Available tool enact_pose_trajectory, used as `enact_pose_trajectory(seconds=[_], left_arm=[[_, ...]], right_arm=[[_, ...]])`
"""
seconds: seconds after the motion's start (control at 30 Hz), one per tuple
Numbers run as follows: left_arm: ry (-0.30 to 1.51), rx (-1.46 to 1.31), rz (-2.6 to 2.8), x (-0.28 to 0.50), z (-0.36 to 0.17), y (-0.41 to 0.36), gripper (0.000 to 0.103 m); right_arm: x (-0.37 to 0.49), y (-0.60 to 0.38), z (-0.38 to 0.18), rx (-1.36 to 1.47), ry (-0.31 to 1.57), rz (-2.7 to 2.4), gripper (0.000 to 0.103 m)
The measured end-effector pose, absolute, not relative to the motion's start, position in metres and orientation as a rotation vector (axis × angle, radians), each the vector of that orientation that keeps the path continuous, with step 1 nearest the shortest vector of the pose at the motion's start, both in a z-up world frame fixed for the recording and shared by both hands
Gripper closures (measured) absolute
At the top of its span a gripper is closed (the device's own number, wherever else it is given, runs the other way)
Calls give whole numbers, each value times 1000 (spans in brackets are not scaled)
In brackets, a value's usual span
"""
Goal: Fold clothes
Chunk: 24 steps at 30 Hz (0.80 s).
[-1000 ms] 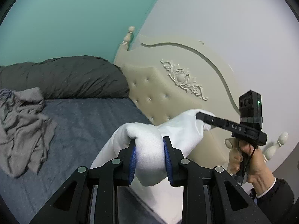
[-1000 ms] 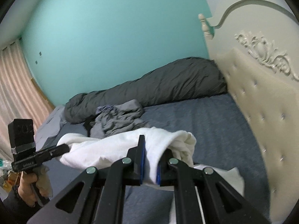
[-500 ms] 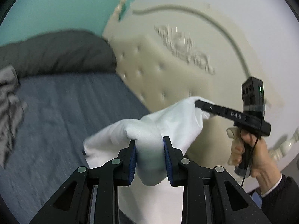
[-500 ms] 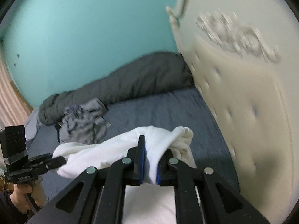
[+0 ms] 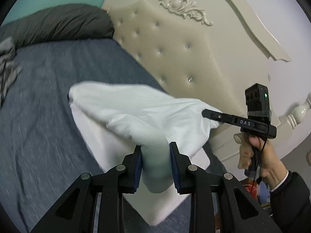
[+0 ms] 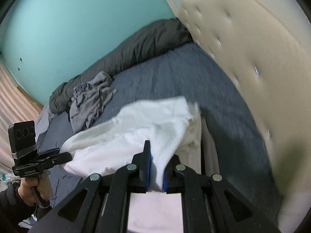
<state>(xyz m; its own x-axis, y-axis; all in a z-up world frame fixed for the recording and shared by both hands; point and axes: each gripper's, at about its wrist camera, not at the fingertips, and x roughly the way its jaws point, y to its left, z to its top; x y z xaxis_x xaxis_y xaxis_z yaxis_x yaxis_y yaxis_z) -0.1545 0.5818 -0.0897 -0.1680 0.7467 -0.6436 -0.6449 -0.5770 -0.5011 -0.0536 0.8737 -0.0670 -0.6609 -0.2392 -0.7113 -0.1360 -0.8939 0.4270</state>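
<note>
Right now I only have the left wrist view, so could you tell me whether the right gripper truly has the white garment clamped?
Observer: Yes. In the right wrist view, the right gripper has its blue pads shut on a fold of the white garment.
Operator: Thank you. I can see only the edge of something grey; what is it?
Observer: It is a crumpled grey garment, lying on the bed against the dark duvet.
Operator: Is there anything beyond that side of the bed?
Observer: A pinkish curtain hangs there, next to the teal wall.
</note>
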Motion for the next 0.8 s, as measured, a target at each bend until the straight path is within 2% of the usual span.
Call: enact_pose_trajectory(seconds=[0.23, 0.67, 0.8], left_arm=[[-153, -1200, 1875, -133, -123, 570, 74], [-204, -1270, 1810, -115, -145, 565, 74], [-200, -1321, 1788, -114, -164, 567, 70]], right_arm=[[-27, 860, -91, 1304, -737, -2679, 94], [-3, 858, -102, 1325, -783, -2660, 94], [1, 861, -124, 1377, -831, -2639, 94]])
